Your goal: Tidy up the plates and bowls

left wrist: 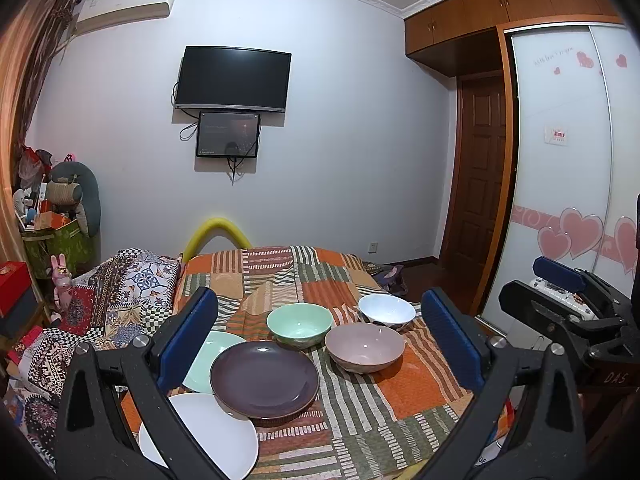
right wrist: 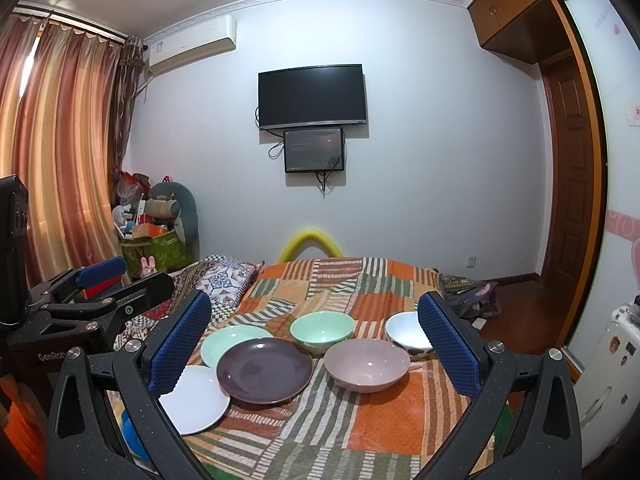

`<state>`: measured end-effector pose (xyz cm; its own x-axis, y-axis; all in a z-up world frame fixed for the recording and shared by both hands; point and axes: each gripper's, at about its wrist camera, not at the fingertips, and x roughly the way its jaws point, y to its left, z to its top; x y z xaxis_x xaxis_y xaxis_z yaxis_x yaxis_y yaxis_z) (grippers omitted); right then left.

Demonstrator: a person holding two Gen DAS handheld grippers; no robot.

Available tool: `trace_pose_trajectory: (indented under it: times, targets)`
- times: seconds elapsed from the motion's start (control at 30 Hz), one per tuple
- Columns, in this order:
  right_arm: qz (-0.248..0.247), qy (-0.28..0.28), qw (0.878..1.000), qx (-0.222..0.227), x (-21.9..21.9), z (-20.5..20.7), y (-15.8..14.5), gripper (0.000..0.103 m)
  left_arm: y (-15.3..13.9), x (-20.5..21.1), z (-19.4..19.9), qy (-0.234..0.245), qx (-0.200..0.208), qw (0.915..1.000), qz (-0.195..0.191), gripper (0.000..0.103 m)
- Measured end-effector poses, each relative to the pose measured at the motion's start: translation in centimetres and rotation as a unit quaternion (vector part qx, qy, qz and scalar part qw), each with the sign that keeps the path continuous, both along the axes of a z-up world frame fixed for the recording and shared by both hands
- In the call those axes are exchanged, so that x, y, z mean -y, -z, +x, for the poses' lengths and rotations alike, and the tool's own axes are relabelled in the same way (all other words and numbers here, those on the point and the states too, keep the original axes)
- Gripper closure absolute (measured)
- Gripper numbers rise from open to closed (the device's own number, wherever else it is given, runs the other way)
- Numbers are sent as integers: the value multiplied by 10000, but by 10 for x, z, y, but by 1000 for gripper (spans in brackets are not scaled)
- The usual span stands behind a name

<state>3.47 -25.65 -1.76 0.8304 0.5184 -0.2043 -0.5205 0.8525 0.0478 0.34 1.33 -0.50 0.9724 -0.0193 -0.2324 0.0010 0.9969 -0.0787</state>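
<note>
Bowls, green [left wrist: 299, 324], white [left wrist: 386, 311], pink [left wrist: 364, 347], sit empty; left tool [left wrist: 320, 344] and right tool [right wrist: 316, 348] gape.

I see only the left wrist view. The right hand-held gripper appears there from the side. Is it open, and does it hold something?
Observer: In the right wrist view, the right hand-held gripper is open, its two blue pads wide apart, and it holds nothing.
Operator: Part of the mint plate is hidden in my view. Does something lie on it?
Observer: Nothing lies inside the mint plate. Only the purple plate covers its near edge.
</note>
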Motion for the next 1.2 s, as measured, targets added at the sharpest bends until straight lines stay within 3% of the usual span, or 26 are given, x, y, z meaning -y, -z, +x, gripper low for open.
trace_pose_trajectory:
  times: [0.27,0.53,0.9,0.97,1.2]
  targets:
    - [-70,-14,9999,-131,-3,9,8,0,10,-6,10,56,-200,9998,25,0]
    - [-427,-64,9972,-606,-18,35,38,0,45,-31,41,-130,-795,9967,33,0]
    - [-756,-253,9869,-1403,-51,80,77,0,109,-93,92,-501,-1755,9831,-162,1]
    - [-800,-321,9829,-1625,-59,91,89,1,121,-103,103,-514,-1965,9790,-184,11]
    - [-889,-502,9637,-2465,-83,126,128,26,163,-136,138,-575,-2548,9649,-269,26]
